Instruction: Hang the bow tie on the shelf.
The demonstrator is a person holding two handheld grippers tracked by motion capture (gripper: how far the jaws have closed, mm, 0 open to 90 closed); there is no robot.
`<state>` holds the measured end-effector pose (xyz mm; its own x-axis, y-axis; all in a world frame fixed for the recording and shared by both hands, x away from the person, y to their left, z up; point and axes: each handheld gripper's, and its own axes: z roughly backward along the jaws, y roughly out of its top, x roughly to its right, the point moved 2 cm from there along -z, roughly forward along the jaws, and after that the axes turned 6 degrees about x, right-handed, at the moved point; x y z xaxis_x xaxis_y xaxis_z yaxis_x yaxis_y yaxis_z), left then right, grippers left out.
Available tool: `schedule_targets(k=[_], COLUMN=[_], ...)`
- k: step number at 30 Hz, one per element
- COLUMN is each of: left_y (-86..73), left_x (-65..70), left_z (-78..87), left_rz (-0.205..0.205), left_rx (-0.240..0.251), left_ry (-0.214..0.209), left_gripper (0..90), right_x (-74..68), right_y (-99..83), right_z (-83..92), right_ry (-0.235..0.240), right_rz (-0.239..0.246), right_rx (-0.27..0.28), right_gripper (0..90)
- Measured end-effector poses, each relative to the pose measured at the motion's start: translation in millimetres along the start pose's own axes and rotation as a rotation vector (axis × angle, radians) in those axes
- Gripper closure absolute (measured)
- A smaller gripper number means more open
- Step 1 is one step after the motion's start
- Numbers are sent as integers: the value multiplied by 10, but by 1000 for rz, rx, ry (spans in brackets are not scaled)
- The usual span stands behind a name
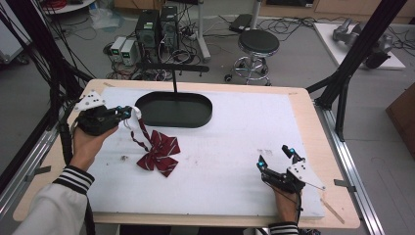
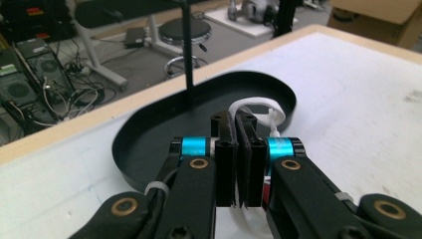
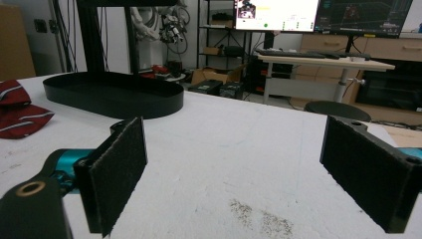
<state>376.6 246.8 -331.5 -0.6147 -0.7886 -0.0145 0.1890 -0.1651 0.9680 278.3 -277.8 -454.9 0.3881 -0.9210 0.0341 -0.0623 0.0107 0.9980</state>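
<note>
A dark red bow tie with white stripes lies on the white mat, left of centre. Its red strap runs up to a white elastic loop at the rim of the black oval tray. My left gripper is shut on that white loop, right beside the tray's left end; in the left gripper view the jaws press together with the loop curling out behind them. My right gripper rests near the mat's front right, open and holding nothing. In the right gripper view its pads stand wide apart, with the bow tie far left.
The tray carries a thin black upright post with a crossbar. A white foam mat covers the wooden table. Dark crumbs speckle the mat. A stool and computers stand beyond the far edge.
</note>
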Motion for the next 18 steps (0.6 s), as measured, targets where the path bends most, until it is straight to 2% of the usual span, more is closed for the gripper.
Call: schedule_targets(k=[13, 18], left_y=[329, 426], left_x=[-140, -220], left_z=[-201, -331], left_rz=[-12, -16], left_rx=[74, 77], left_ry=[26, 35], left_gripper=[870, 870], right_x=[-7, -7], right_y=[0, -1], right_z=[0, -1], right_ry=[2, 2], right_rz=[0, 1], right_rx=[-4, -5], right_gripper=[103, 103])
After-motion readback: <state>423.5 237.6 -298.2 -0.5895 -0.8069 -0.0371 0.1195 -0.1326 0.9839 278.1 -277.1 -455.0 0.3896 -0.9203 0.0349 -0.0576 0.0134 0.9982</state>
